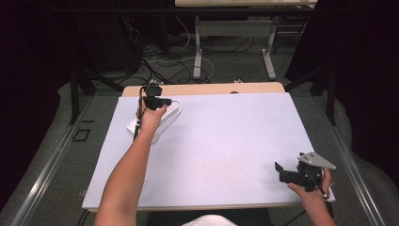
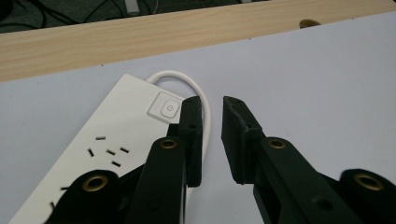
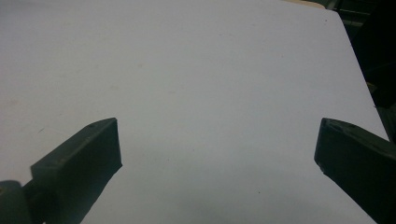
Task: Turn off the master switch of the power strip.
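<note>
Left gripper point(image 2: 212, 140) hovers over the white power strip point(image 2: 116, 135), jaws slightly parted, grasping nothing; right gripper point(image 3: 217, 154) gapes wide.

Two black two-jaw grippers: left gripper point(image 1: 157, 100), brass-coloured screw eyelets set in the arms; right gripper point(image 1: 283, 170), topped by a grey three-cornered plate. Forearms are left unsleeved.

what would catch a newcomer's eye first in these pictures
The white power strip at the far left of the pale table top, its cord looped beside it, with the left gripper just above its switch end, jaws slightly apart and nothing between them. The right gripper sits at the near right corner, jaws wide open.
</note>
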Demonstrator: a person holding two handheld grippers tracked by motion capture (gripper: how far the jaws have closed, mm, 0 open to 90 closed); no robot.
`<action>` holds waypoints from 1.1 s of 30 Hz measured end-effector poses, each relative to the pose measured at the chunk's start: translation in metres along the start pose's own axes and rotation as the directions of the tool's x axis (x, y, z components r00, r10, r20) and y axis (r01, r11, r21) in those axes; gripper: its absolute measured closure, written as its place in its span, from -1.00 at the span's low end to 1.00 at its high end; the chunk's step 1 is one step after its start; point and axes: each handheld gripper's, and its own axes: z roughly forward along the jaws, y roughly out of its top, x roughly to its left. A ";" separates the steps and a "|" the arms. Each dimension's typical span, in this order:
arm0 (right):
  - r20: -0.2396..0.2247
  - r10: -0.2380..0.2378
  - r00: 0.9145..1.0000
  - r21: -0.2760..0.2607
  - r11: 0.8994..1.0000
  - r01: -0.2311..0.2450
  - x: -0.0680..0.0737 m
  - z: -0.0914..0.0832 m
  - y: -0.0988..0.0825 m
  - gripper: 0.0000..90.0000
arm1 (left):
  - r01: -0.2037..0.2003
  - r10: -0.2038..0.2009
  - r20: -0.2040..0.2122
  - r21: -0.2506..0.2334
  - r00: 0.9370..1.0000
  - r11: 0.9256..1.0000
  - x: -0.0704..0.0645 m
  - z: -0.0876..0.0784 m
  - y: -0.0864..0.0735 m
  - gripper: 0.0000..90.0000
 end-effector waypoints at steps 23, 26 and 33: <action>0.002 -0.006 1.000 -0.003 1.000 0.006 0.000 0.000 0.000 -1.00 | -0.013 0.015 0.042 -0.048 0.999 0.999 0.003 -0.048 -0.015 0.24; 0.003 -0.002 1.000 -0.007 1.000 0.002 0.000 0.000 0.000 -1.00 | -0.018 0.021 0.054 -0.049 0.998 0.999 -0.001 -0.052 -0.016 0.16; -0.003 -0.011 1.000 -0.014 1.000 0.011 0.001 0.001 0.000 -1.00 | -0.094 0.096 0.042 -0.051 0.995 0.994 -0.011 -0.061 -0.023 0.00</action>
